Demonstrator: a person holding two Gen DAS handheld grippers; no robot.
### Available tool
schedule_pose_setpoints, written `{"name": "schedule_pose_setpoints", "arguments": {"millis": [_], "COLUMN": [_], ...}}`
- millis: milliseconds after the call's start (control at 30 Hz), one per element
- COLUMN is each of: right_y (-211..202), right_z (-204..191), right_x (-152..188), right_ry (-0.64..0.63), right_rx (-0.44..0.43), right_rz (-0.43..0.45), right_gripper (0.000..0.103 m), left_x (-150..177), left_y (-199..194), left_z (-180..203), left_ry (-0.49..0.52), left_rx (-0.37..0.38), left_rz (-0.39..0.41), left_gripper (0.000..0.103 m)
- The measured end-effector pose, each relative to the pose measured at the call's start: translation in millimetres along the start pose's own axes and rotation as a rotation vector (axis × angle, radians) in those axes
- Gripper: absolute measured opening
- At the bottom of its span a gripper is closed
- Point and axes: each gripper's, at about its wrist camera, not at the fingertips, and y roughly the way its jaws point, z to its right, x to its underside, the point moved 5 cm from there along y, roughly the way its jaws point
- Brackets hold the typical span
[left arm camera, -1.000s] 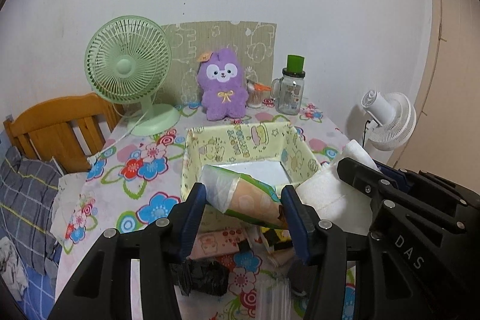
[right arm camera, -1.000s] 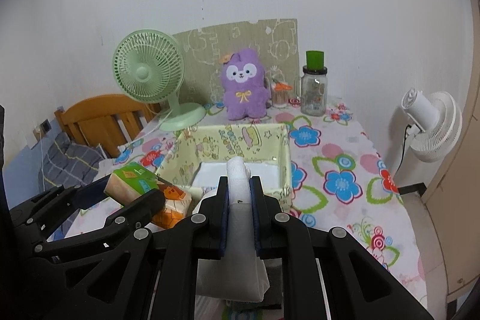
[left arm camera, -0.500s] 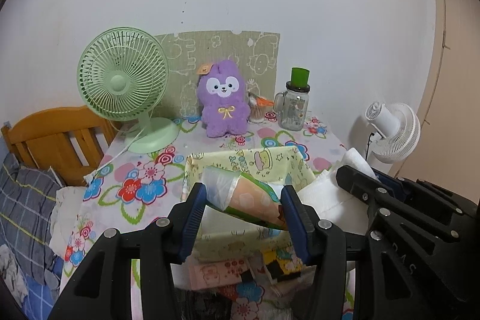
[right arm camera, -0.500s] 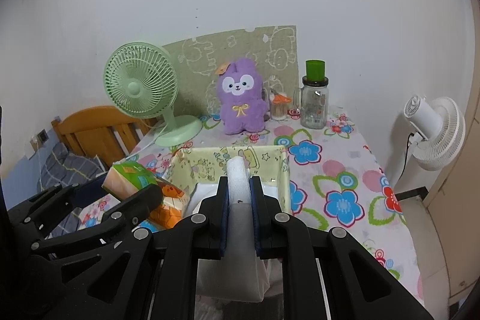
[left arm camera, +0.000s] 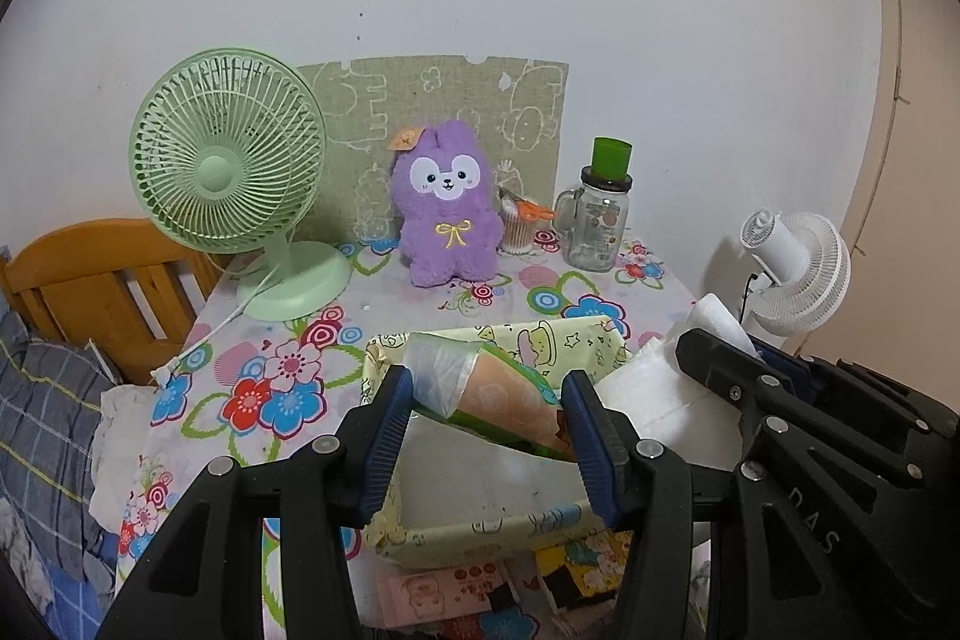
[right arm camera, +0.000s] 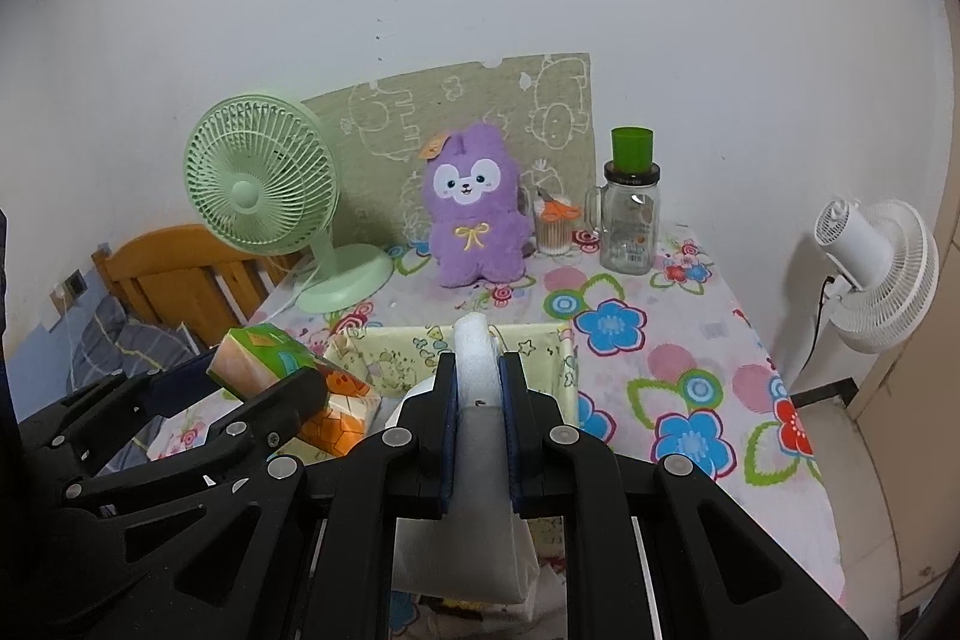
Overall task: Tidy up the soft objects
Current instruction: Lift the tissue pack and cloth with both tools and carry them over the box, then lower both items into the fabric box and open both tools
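Observation:
My left gripper (left arm camera: pixel 489 412) is shut on a green and orange tissue pack (left arm camera: pixel 504 397) and holds it above the pale yellow fabric box (left arm camera: pixel 480 532). The pack also shows in the right wrist view (right arm camera: pixel 288 370). My right gripper (right arm camera: pixel 478 382) is shut on a white soft pack (right arm camera: pixel 477 358), held over the box's near edge (right arm camera: pixel 567 358). The white pack also shows in the left wrist view (left arm camera: pixel 660 394). A purple plush toy (left arm camera: pixel 447 211) sits upright at the back of the table.
A green desk fan (left arm camera: pixel 231 172) stands back left and a glass jar with green lid (left arm camera: pixel 597 214) back right. A white fan (left arm camera: pixel 798 274) stands off the table's right edge. Small packets (left arm camera: pixel 450 589) lie in front of the box. A wooden bed frame (left arm camera: pixel 90 280) is left.
Both grippers have risen and drawn back with their packs. The box now sits lower in both views and more of the wall shows.

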Motion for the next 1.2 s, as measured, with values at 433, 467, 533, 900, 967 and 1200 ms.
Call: {"name": "schedule_pose_setpoints", "arguments": {"millis": [433, 467, 533, 900, 967, 1200], "right_y": [40.1, 44.1, 51.8, 80.3, 84.4, 99.4], "right_z": [4.0, 4.5, 5.7, 3.7, 3.8, 1.5], "right_x": [-6.4, -6.5, -5.9, 0.0, 0.0, 3.6], "right_ry": [-0.002, -0.003, 0.0, 0.003, 0.005, 0.01], "right_rx": [0.014, 0.016, 0.017, 0.009, 0.009, 0.002], "right_rz": [-0.034, -0.039, -0.052, -0.096, -0.098, -0.123], "right_gripper": [0.016, 0.016, 0.016, 0.015, 0.015, 0.016], "left_x": [2.0, 3.7, 7.2, 21.9, 23.9, 29.0], "left_y": [46.3, 50.1, 55.0, 79.3, 82.9, 90.2], "left_z": [-15.0, -15.9, -17.4, -23.4, -21.0, -17.1], "left_ry": [0.012, 0.017, 0.03, 0.042, 0.059, 0.076], "left_rx": [-0.021, -0.028, -0.045, -0.067, -0.059, -0.042], "left_rz": [-0.063, -0.07, -0.08, -0.135, -0.148, -0.178], "left_gripper": [0.053, 0.053, 0.053, 0.056, 0.057, 0.071]}}
